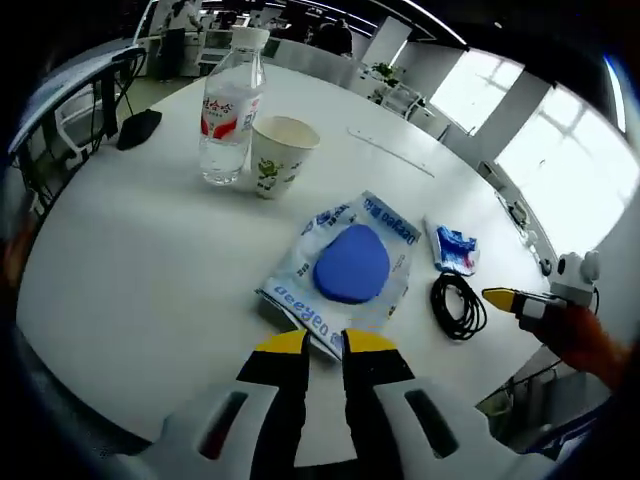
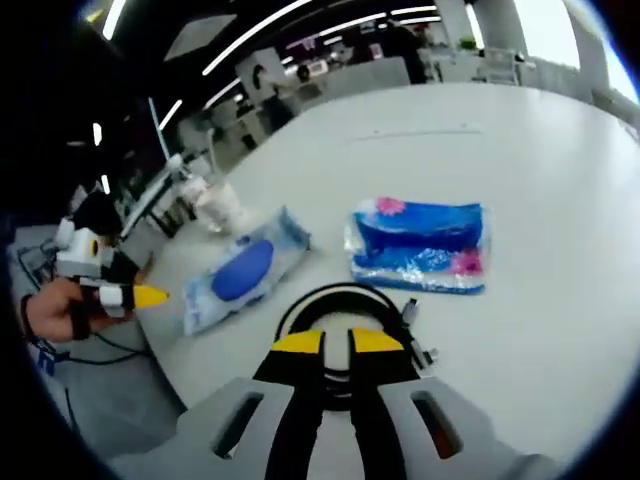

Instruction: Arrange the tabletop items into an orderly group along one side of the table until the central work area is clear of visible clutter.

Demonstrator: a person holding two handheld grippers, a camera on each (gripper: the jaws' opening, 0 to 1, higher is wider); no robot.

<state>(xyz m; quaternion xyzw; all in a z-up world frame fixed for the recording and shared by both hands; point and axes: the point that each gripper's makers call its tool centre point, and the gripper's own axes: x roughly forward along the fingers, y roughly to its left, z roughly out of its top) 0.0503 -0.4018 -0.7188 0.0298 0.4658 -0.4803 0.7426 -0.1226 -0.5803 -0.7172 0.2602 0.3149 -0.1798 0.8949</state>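
A flat wet-wipe pack with a blue oval lid (image 1: 350,262) lies just beyond my left gripper (image 1: 326,342), whose jaws stand close together with nothing between them. Behind the pack stand a clear water bottle (image 1: 232,110) and a paper cup (image 1: 280,155). To the right lie a small blue tissue pack (image 1: 453,248) and a coiled black cable (image 1: 457,303). My right gripper (image 2: 337,342), shut, hovers at the near side of the cable (image 2: 340,300), with the tissue pack (image 2: 420,245) beyond it and the wipe pack (image 2: 245,270) to the left.
The white table (image 1: 130,250) is round-edged, with a black mouse-like object (image 1: 140,128) at its far left and a thin rod (image 1: 390,150) at the back. Chairs (image 1: 70,120) stand around it. A hand holds the left gripper (image 2: 150,295) off the table edge.
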